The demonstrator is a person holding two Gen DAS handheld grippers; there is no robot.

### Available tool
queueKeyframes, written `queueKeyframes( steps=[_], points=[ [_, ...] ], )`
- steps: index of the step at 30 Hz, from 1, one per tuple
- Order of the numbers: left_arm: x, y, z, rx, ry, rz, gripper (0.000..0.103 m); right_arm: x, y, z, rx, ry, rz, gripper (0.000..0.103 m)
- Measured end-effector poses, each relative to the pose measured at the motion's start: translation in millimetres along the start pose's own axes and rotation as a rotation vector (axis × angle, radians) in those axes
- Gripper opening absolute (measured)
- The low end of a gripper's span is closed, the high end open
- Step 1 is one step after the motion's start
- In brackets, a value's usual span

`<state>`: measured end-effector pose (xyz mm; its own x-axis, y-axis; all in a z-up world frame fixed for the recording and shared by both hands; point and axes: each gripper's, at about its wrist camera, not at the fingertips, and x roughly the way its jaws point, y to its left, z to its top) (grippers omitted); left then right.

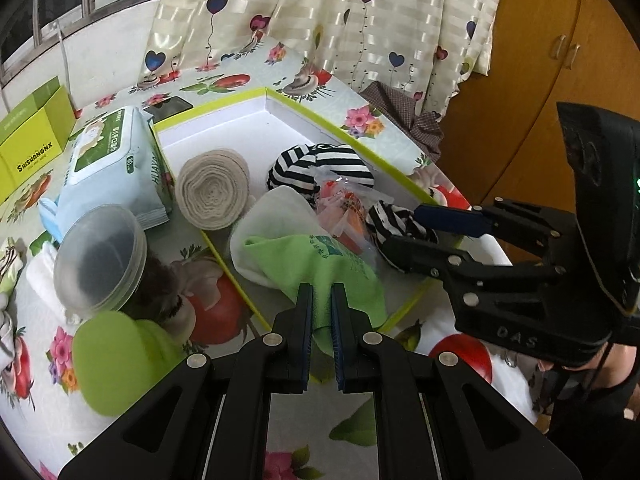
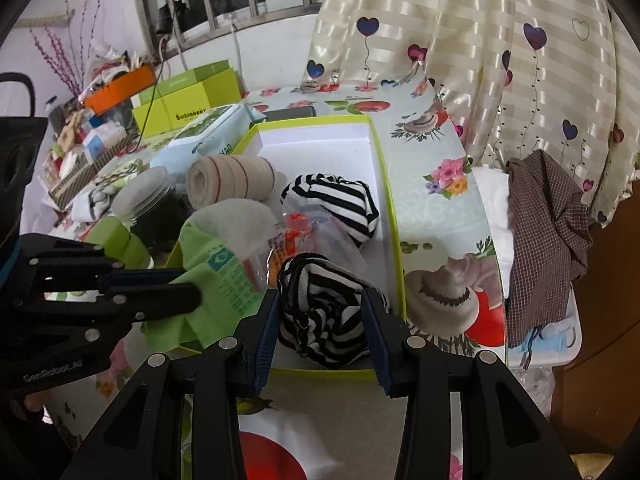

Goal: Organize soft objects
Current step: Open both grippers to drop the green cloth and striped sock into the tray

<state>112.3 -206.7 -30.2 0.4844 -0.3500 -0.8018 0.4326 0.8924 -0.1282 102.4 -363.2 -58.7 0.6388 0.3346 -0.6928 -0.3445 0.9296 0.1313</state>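
Observation:
A shallow white box with a lime rim [image 1: 280, 98] [image 2: 384, 168] lies on the table. In it are a beige rolled bandage [image 1: 212, 188] [image 2: 232, 178], a striped sock ball [image 1: 324, 166] [image 2: 336, 200], a white cloth [image 1: 276, 210], a clear packet with orange print [image 1: 340, 208] [image 2: 288, 236] and a green cloth [image 1: 316, 268] [image 2: 208, 280]. My left gripper [image 1: 321, 304] [image 2: 192, 286] is shut on the green cloth at the box's near edge. My right gripper [image 2: 322, 316] [image 1: 400, 228] is shut on a second striped sock ball [image 2: 324, 312] [image 1: 392, 220] just over the box's near corner.
Left of the box stand a wet-wipes pack [image 1: 112, 160], a clear lidded jar [image 1: 100, 256], a green cylinder [image 1: 116, 360] and a lime carton [image 1: 32, 148]. A curtain [image 1: 340, 12] hangs behind. A wooden cabinet [image 1: 540, 60] is at right, with a checked cloth [image 2: 548, 240] draped there.

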Motion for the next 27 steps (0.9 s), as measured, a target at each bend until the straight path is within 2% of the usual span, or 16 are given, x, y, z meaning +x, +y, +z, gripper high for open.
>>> queueKeyframes(
  steps=[10, 19, 23, 27],
  points=[
    [14.2, 8.2, 8.7, -0.038, 0.012, 0.008, 0.01, -0.9, 0.6, 0.4, -0.003, 0.007, 0.004, 0.042],
    [7.9, 10.5, 0.3, -0.049, 0.007, -0.019, 0.018, -10.6, 8.5, 1.3, -0.019, -0.003, -0.004, 0.045],
    [-1.1, 10.4, -2.1, -0.048, -0.017, -0.02, 0.022, -9.4, 16.7, 0.9, -0.038, 0.024, -0.002, 0.045],
    [-4.5, 11.7, -7.8, -0.053, -0.021, -0.028, 0.022, -0.8, 24.1, 0.5, -0.058, 0.07, 0.002, 0.045]
  ],
)
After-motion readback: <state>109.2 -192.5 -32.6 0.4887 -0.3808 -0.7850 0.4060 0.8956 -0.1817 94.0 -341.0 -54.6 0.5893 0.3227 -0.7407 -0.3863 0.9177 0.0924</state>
